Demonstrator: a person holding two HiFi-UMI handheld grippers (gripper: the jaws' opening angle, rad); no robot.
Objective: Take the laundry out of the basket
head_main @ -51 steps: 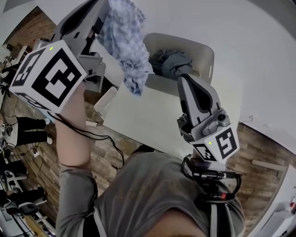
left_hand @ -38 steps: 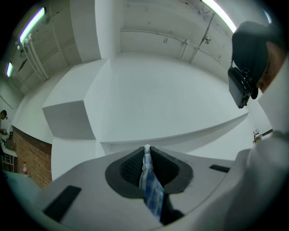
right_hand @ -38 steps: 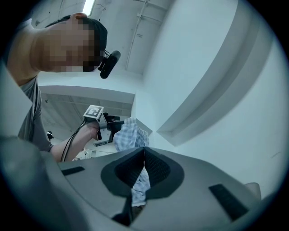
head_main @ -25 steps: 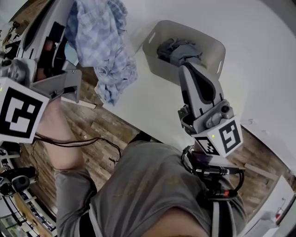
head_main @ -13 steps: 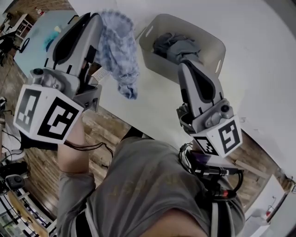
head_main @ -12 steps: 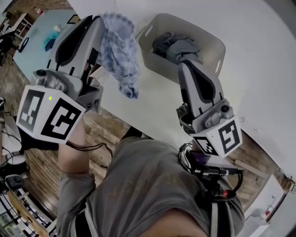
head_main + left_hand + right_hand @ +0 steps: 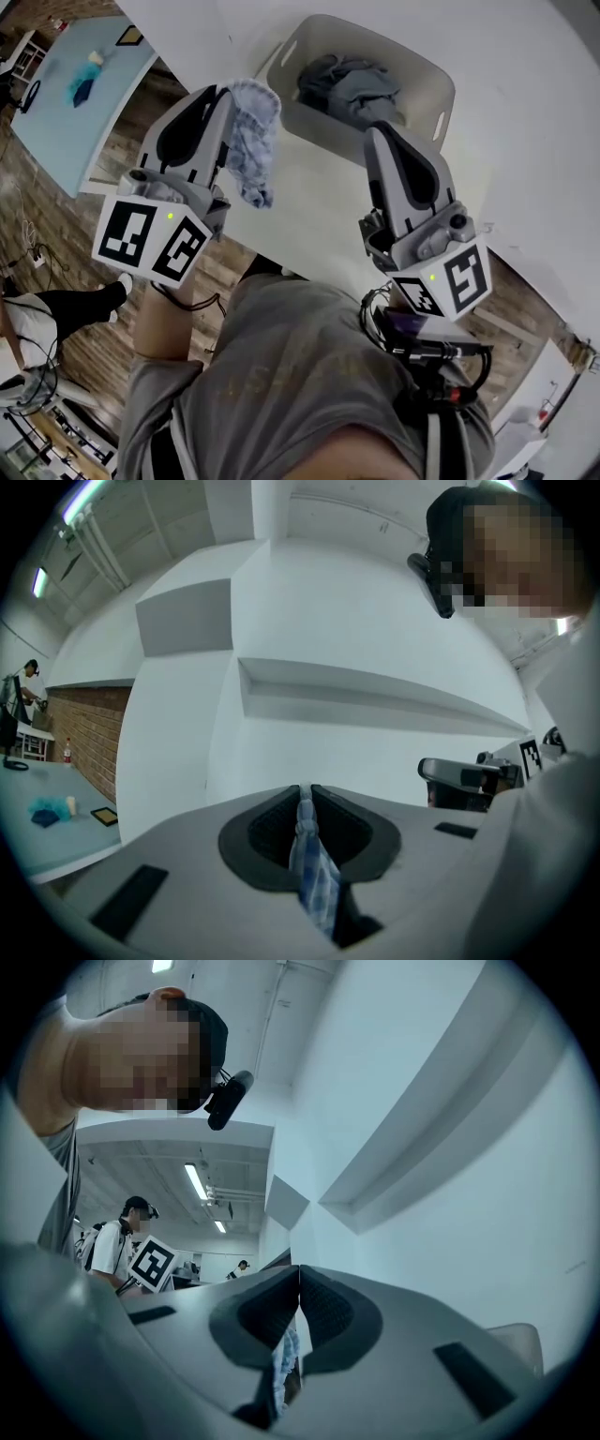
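My left gripper [image 7: 228, 98] is shut on a blue checked cloth [image 7: 251, 141], which hangs bunched from its tips over the white table [image 7: 309, 206], left of the basket. In the left gripper view the closed fingers [image 7: 305, 794] pinch a knot of that cloth [image 7: 314, 883]. The pale basket [image 7: 319, 122] stands at the far side, with grey laundry [image 7: 349, 80] piled in it. My right gripper [image 7: 378, 131] is shut just in front of the basket's near wall. Its tips [image 7: 299, 1274] meet, and a sliver of bluish fabric [image 7: 284, 1358] shows through the gap beneath them.
Wooden floor [image 7: 56, 234] lies left of the table edge. A light blue table [image 7: 84, 84] with small items stands at the upper left. A person's legs [image 7: 56, 309] are at the lower left, and another person [image 7: 117, 1237] stands in the background of the right gripper view.
My left gripper has come down with the checked cloth from high at the upper left to beside the basket. The right gripper has stayed in place, shut.
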